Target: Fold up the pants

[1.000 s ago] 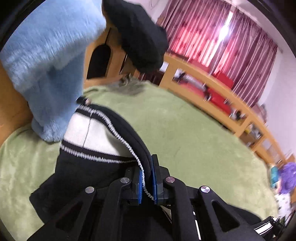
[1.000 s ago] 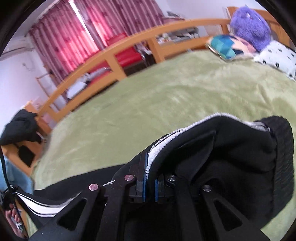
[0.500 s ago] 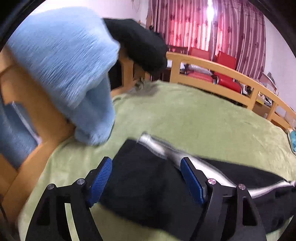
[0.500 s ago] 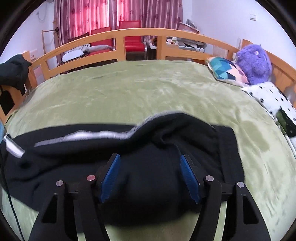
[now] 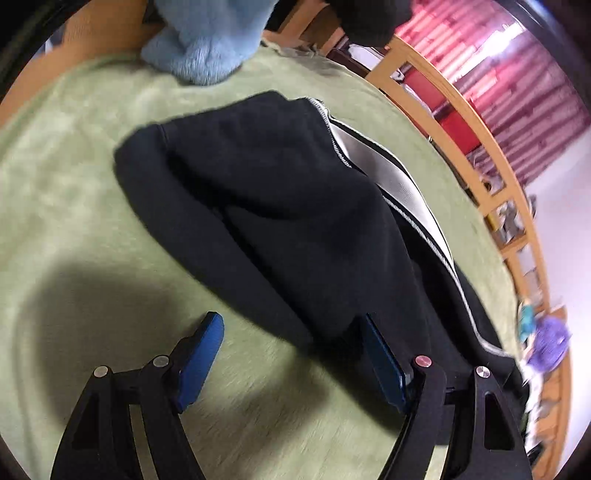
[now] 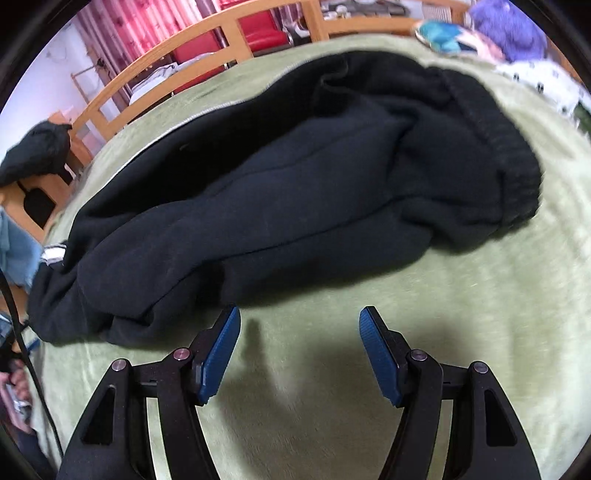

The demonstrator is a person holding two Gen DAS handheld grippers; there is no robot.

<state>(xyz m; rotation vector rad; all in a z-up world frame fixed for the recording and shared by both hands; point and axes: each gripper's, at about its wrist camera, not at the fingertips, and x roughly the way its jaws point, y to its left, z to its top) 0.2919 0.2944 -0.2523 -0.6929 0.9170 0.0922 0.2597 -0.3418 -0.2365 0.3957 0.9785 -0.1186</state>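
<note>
The black pants (image 5: 280,206) lie folded lengthwise on the green bed cover (image 5: 74,229), with a white side stripe (image 5: 391,177) along the far edge. My left gripper (image 5: 291,332) is open just above the cover at the near edge of the pants' leg end, holding nothing. In the right wrist view the pants (image 6: 295,177) stretch across the bed, with the ribbed waistband (image 6: 506,147) at the right. My right gripper (image 6: 299,325) is open and empty, just short of the pants' near edge.
A wooden bed rail (image 6: 207,48) runs along the far side, with red chairs and pink curtains (image 5: 517,74) behind. A light blue garment (image 5: 207,40) and a black one (image 6: 37,151) hang at the bed's end. A purple plush toy (image 6: 509,26) and pillows lie at the head.
Both grippers let go of the pants' edge and opened. The pants dropped flat onto the bed, and both grippers then pulled back toward the near side.
</note>
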